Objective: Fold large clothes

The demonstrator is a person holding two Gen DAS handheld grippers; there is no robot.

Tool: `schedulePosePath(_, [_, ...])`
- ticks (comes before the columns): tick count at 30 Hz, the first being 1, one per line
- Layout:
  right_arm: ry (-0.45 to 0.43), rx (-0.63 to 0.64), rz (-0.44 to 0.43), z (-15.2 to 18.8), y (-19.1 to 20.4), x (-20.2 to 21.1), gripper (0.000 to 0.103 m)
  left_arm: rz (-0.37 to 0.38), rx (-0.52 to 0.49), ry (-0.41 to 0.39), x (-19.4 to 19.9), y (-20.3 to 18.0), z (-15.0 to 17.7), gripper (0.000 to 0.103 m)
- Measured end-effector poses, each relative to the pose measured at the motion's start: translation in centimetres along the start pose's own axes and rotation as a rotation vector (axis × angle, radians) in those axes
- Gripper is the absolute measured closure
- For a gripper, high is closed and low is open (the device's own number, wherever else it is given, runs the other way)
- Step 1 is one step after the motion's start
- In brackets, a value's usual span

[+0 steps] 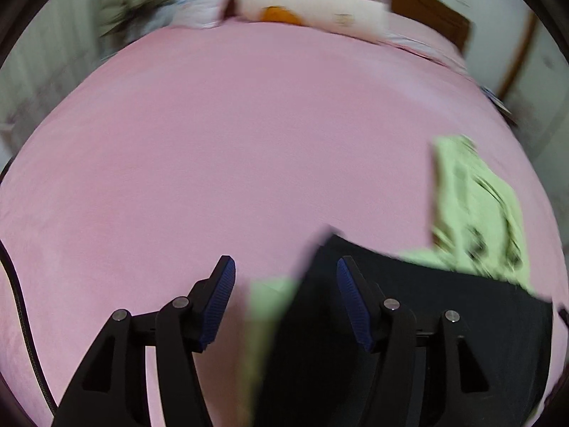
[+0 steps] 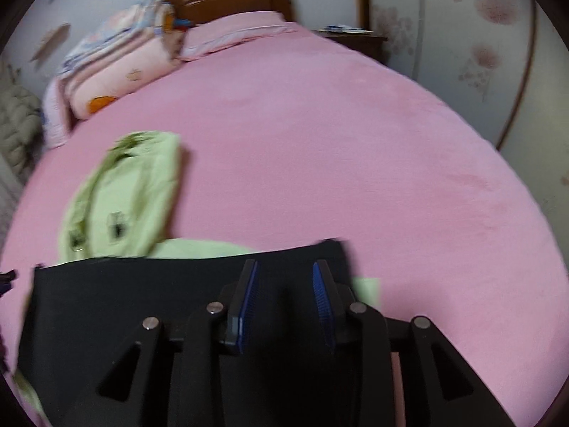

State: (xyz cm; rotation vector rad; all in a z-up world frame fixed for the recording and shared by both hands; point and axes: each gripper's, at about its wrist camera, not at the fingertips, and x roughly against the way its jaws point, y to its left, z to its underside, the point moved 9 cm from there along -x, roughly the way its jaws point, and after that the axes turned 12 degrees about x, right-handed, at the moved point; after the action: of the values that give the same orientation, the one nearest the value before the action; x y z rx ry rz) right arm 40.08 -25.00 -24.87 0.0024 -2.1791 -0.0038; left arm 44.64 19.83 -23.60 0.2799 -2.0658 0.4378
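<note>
The black garment (image 1: 409,320) is lying flat on the pink bedspread (image 1: 231,142) at the near edge of the bed, on top of a light green garment (image 1: 476,206) whose edges are showing around it.

From the left wrist camera, the left gripper (image 1: 286,277) is hovering over the black garment's left corner, its jaws standing well apart with nothing between the blue pads (image 1: 220,302); the right finger is showing over the black cloth and the left one over bare pink. A strip of green is peeking out just left of the black edge. The green garment's printed part is lying to the far right of this view, blurred. At the far end, a stack of folded bedding (image 1: 309,3) is sitting against the headboard (image 1: 430,14). A black cable (image 1: 21,320) is curving down the left rim, seen only here.

The right wrist camera is showing the right gripper (image 2: 284,281) over the black garment (image 2: 142,302) near its right corner, jaws partly open and gripping nothing. Here the green garment (image 2: 128,192) is lying to the far left, its dark print clearer. This view alone is showing the bedside table (image 2: 355,39) at the far right, the floral wall panel (image 2: 480,17), and a pale knitted thing (image 2: 17,124) at the left edge.
</note>
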Motion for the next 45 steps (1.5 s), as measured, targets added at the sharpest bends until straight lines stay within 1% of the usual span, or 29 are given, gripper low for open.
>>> schedulePosePath(1, [0.006, 0.021, -0.026, 0.1, 1.7, 0.0, 0.071, 0.025, -0.023, 0.008, 0.3, -1.3, 1.2, 0.045])
schedulePosePath(2, [0.015, 0.052, -0.064, 0.3, 4.1, -0.2, 0.071, 0.050, -0.041, 0.018, 0.5, -2.6, 2.5, 0.045])
schedulePosePath(3, [0.020, 0.067, -0.086, 0.6, 5.6, -0.2, 0.071, 0.069, -0.053, 0.028, 0.6, -3.8, 3.9, 0.045])
schedulePosePath(4, [0.032, 0.091, -0.123, 1.1, 8.0, -0.4, 0.071, 0.080, -0.059, 0.032, 0.7, -4.7, 5.0, 0.045])
schedulePosePath(5, [0.044, 0.108, -0.148, 1.5, 9.6, -0.7, 0.071, 0.082, -0.069, 0.029, 0.6, -5.5, 6.3, 0.045])
schedulePosePath(6, [0.058, 0.135, -0.175, 2.2, 11.7, -1.1, 0.071, 0.071, -0.091, 0.020, 0.5, -6.3, 7.5, 0.045])
schedulePosePath(8, [0.069, 0.181, -0.176, 3.5, 13.9, -1.6, 0.071, 0.024, -0.144, -0.002, -0.1, -6.6, 9.4, 0.045])
schedulePosePath(9, [0.076, 0.220, -0.147, 4.3, 14.5, -2.2, 0.071, -0.011, -0.174, -0.017, -0.3, -6.3, 10.6, 0.045])
schedulePosePath(10, [0.073, 0.245, -0.117, 4.9, 14.6, -2.6, 0.071, -0.036, -0.195, -0.033, -0.6, -5.8, 11.1, 0.042])
schedulePosePath(11, [0.067, 0.256, -0.099, 5.3, 14.4, -2.6, 0.071, -0.048, -0.197, -0.045, -0.8, -4.9, 11.2, 0.033])
schedulePosePath(13, [0.049, 0.250, -0.051, 5.8, 12.2, -2.7, 0.071, -0.036, -0.152, -0.054, -0.8, -3.1, 10.9, 0.027])
schedulePosePath(15, [0.044, 0.231, -0.010, 6.1, 10.0, -2.4, 0.072, -0.045, -0.109, -0.051, -0.8, -1.1, 10.4, 0.027])
schedulePosePath(17, [0.044, 0.207, 0.058, 6.6, 6.5, -2.0, 0.074, -0.097, -0.091, -0.055, -0.5, 1.3, 10.1, 0.027])
schedulePosePath(19, [0.052, 0.155, 0.152, 7.4, 2.0, -1.4, 0.071, -0.142, -0.067, -0.043, -0.5, 3.4, 10.2, 0.026])
schedulePosePath(21, [0.061, 0.092, 0.203, 8.4, -2.0, -0.9, 0.071, -0.109, -0.003, -0.005, -0.5, 5.5, 10.6, 0.023])
schedulePosePath(22, [0.066, 0.065, 0.214, 9.0, -3.4, -0.7, 0.071, -0.099, 0.019, 0.002, -0.2, 6.4, 10.9, 0.021])
schedulePosePath(23, [0.072, 0.038, 0.218, 9.6, -4.6, -0.5, 0.071, -0.105, 0.020, -0.002, 0.1, 6.9, 11.1, 0.021])
schedulePosePath(24, [0.077, -0.007, 0.229, 10.4, -6.4, 0.2, 0.070, -0.121, 0.006, -0.012, 0.7, 7.4, 11.4, 0.021])
schedulePosePath(25, [0.077, -0.041, 0.227, 11.0, -7.2, 0.7, 0.066, -0.141, -0.008, -0.022, 1.3, 7.7, 11.7, 0.021])
schedulePosePath(27, [0.066, -0.121, 0.187, 11.9, -8.1, 2.0, 0.066, -0.158, -0.008, -0.027, 2.6, 8.3, 12.1, 0.021])
schedulePosePath(29, [0.044, -0.193, 0.131, 12.9, -8.1, 4.1, 0.066, -0.152, 0.008, -0.035, 4.0, 8.1, 12.6, 0.021])
schedulePosePath(30, [0.035, -0.204, 0.112, 13.1, -7.8, 4.6, 0.066, -0.139, 0.015, -0.046, 5.0, 8.1, 12.5, 0.021])
schedulePosePath(31, [0.014, -0.210, 0.080, 13.5, -6.8, 5.8, 0.066, -0.128, 0.020, -0.057, 5.7, 9.0, 10.9, 0.021])
schedulePosePath(35, [-0.033, -0.156, 0.012, 15.0, -2.7, 8.9, 0.066, -0.084, 0.030, -0.117, 9.8, 7.9, 13.0, 0.021])
schedulePosePath(38, [-0.053, -0.100, -0.039, 16.4, 0.9, 9.9, 0.066, -0.064, 0.024, -0.128, 11.4, 7.4, 15.4, 0.021])
schedulePosePath(40, [-0.049, -0.051, -0.062, 17.5, 2.8, 10.0, 0.066, -0.070, 0.009, -0.113, 11.5, 7.3, 16.7, 0.021])
schedulePosePath(41, [-0.041, -0.038, -0.060, 18.0, 3.1, 9.9, 0.066, -0.084, 0.001, -0.101, 11.7, 8.3, 17.4, 0.021])
schedulePosePath(45, [0.023, -0.046, -0.059, 19.7, 2.3, 8.3, 0.066, -0.166, -0.018, -0.031, 9.8, 9.5, 20.1, 0.021])
